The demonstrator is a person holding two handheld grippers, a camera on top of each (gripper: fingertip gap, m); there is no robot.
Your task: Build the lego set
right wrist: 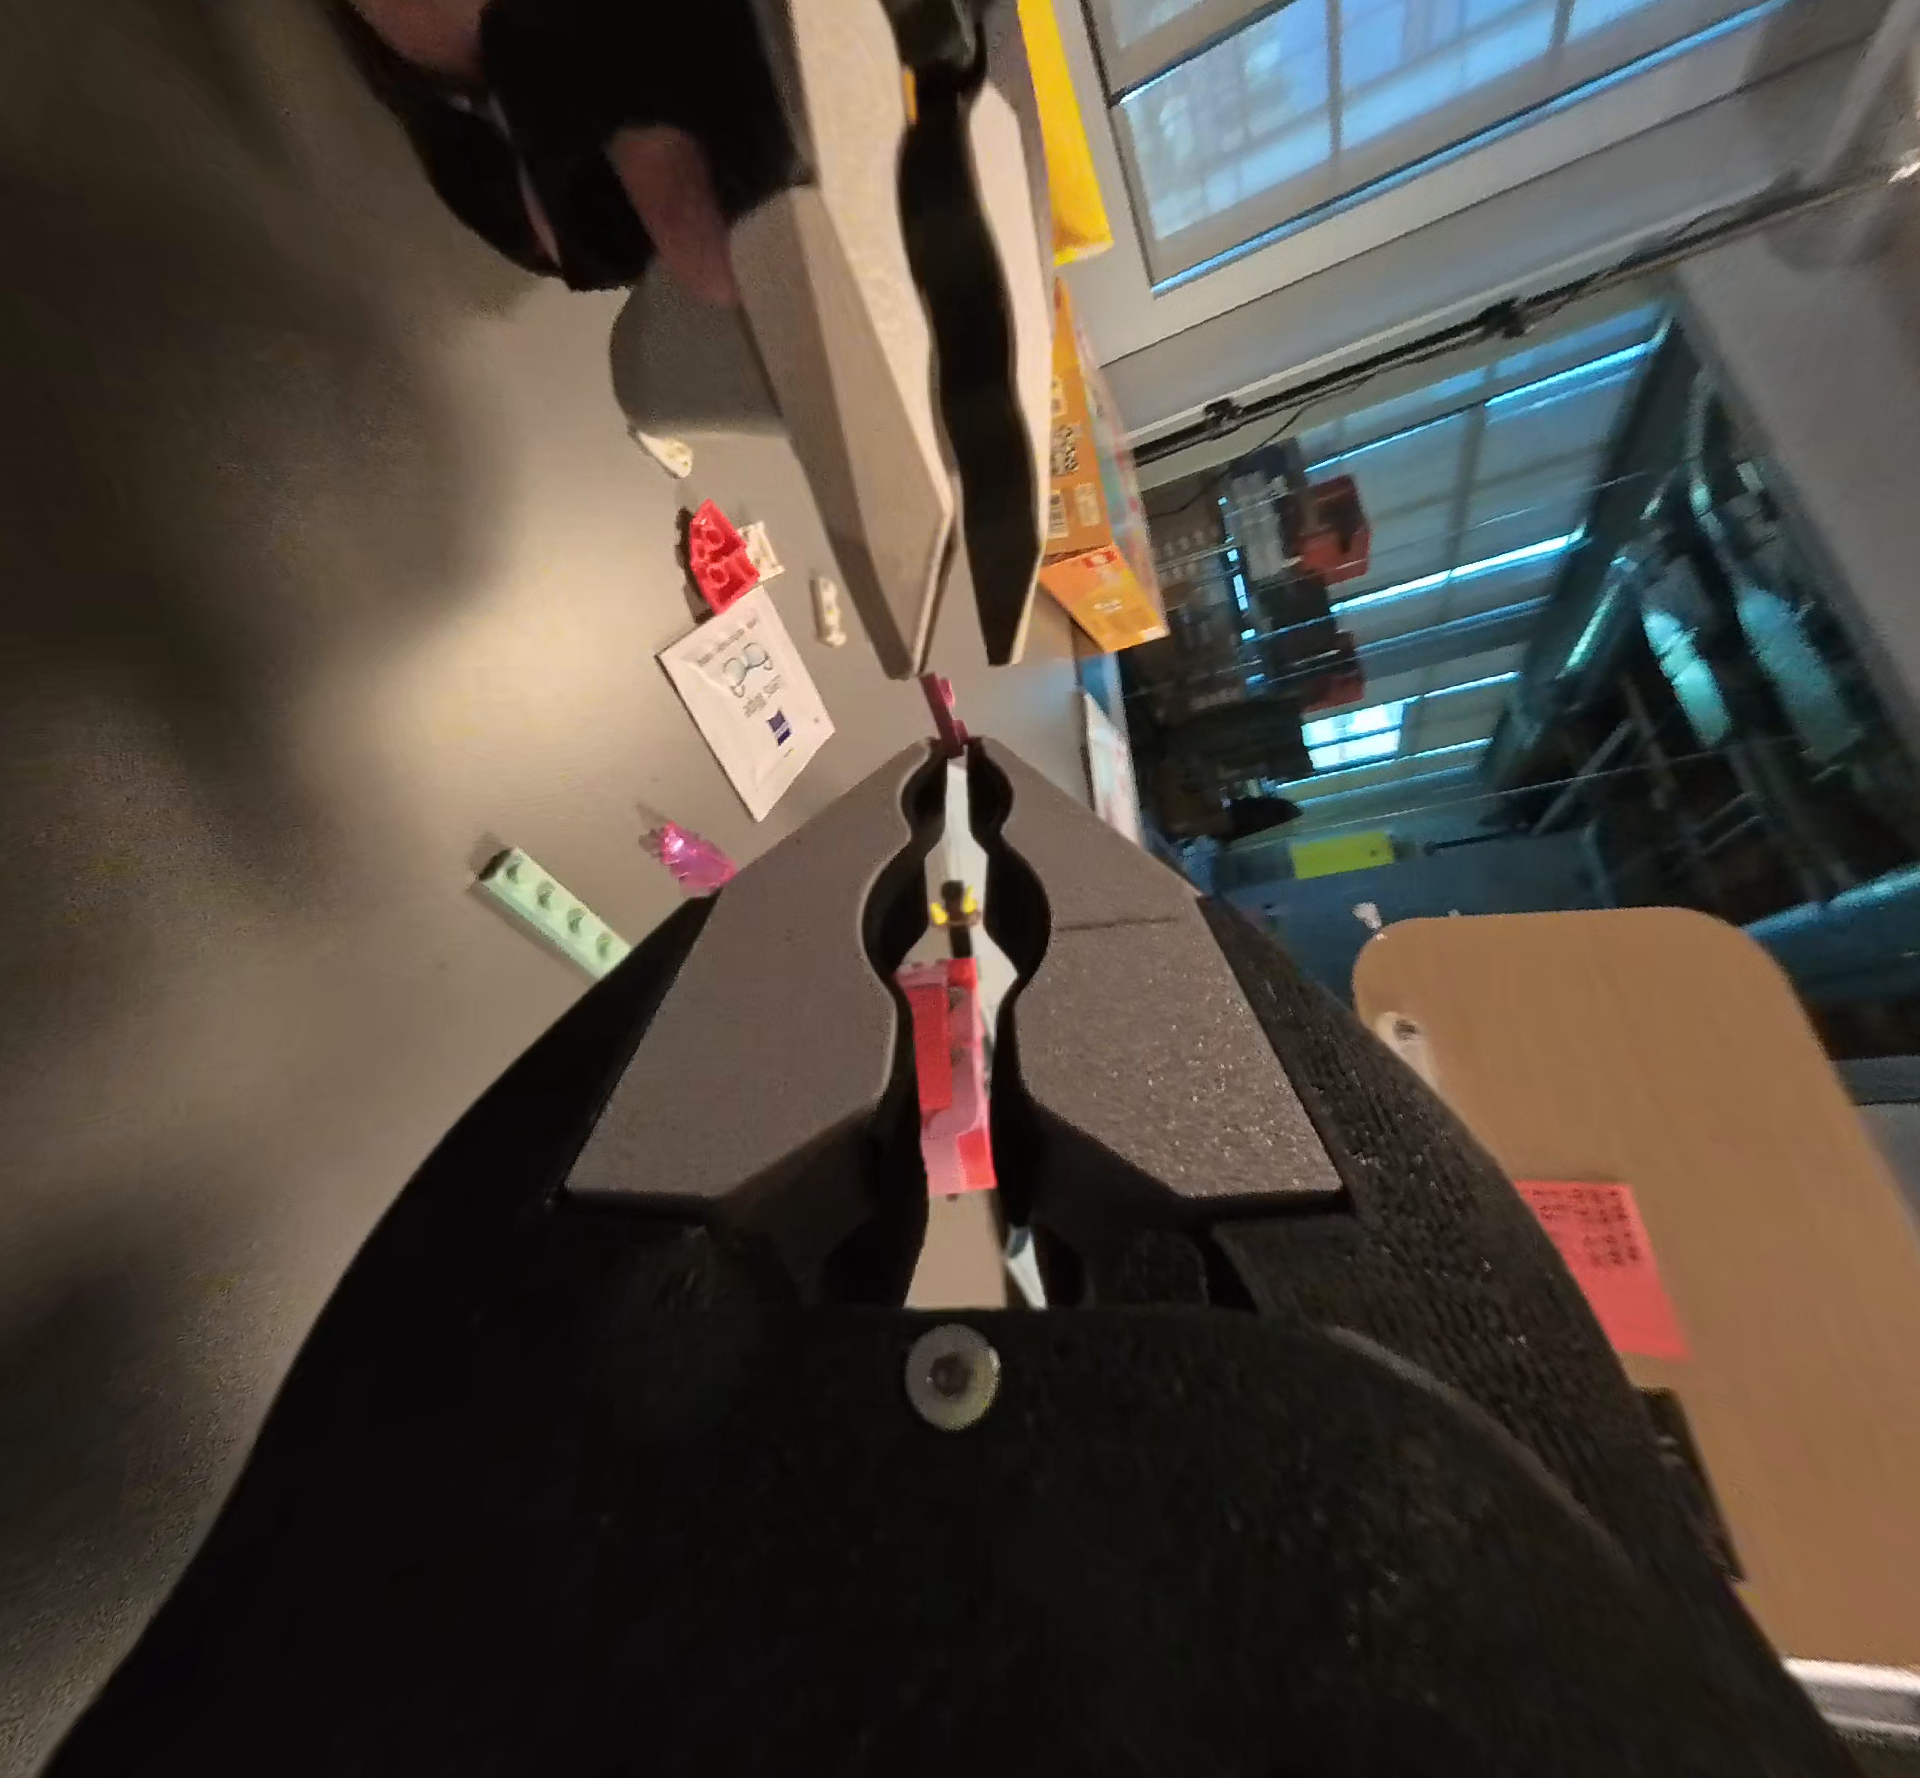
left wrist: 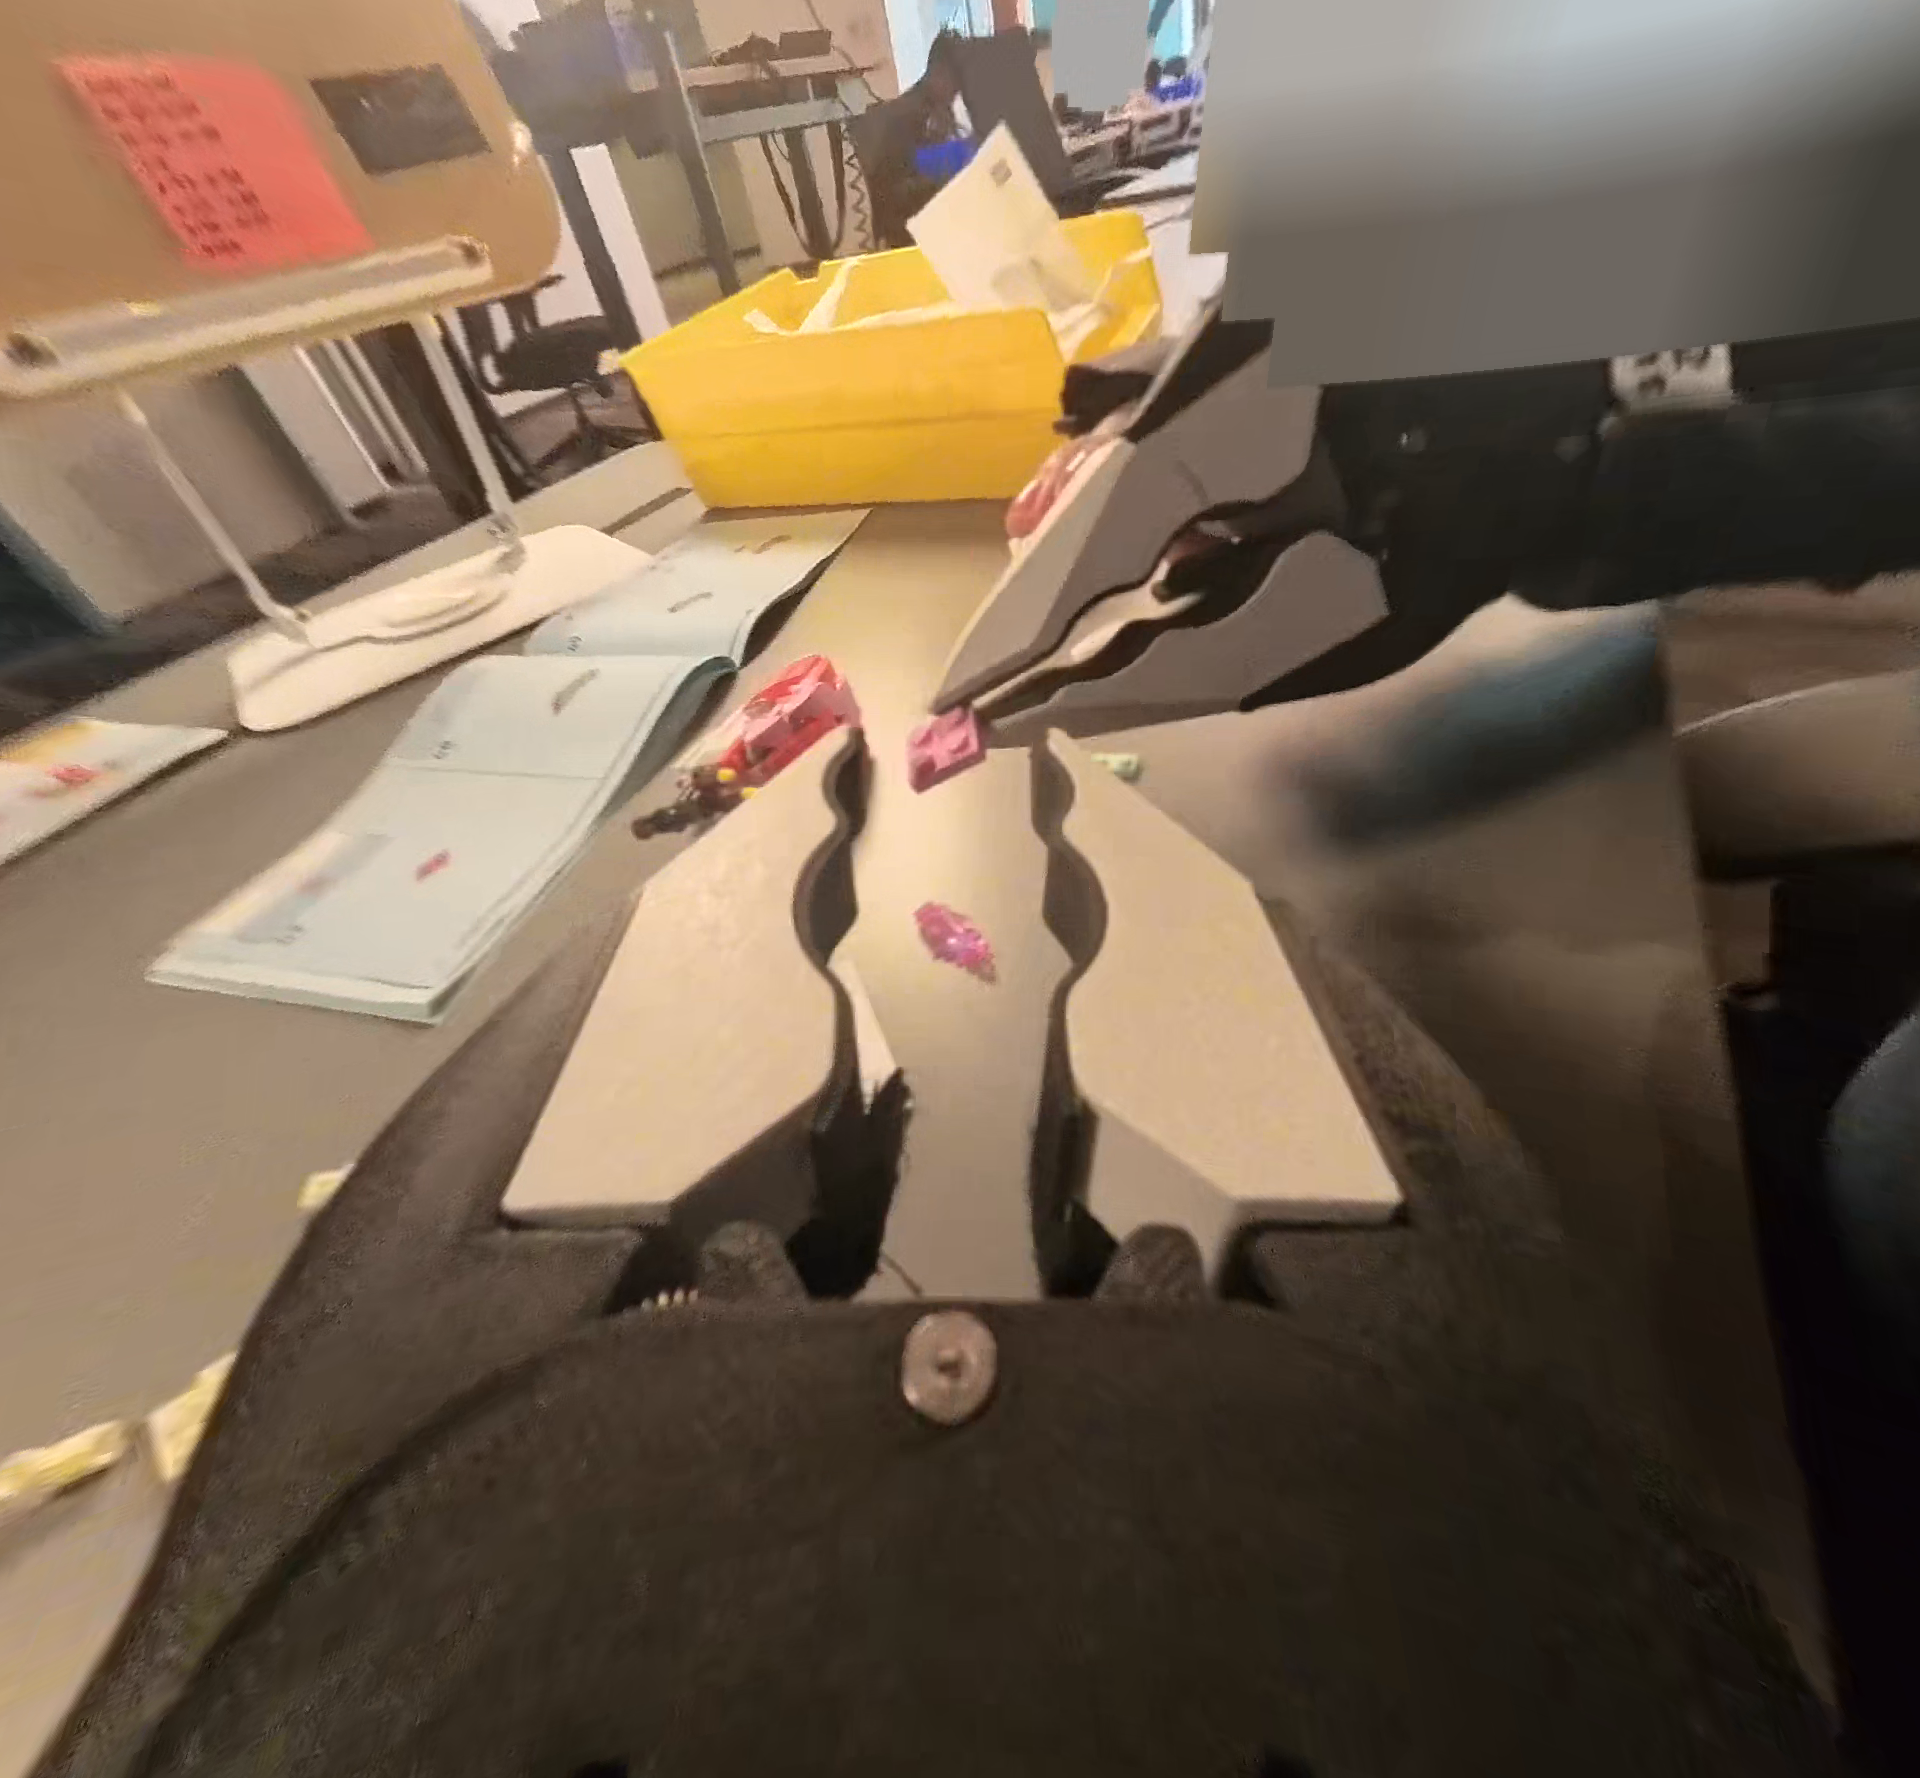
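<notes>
above grey table (left wrist: 940,585), right tool (left wrist: 977,712) pinching small studded pink plate (left wrist: 943,749) (flat, plastic)

A pink studded plate (left wrist: 943,752) sits pinched at the tips of the grey right gripper (left wrist: 971,708), centre frame, above a grey table (left wrist: 312,1053). A translucent magenta piece (left wrist: 954,939) lies between the pale grey fingers (left wrist: 717,1022) of the left gripper (left wrist: 951,752). A yellow bin (left wrist: 862,398) stands behind; pale blue booklets (left wrist: 436,845) at left; a red-and-pink brick model (left wrist: 790,720) beside them
</notes>
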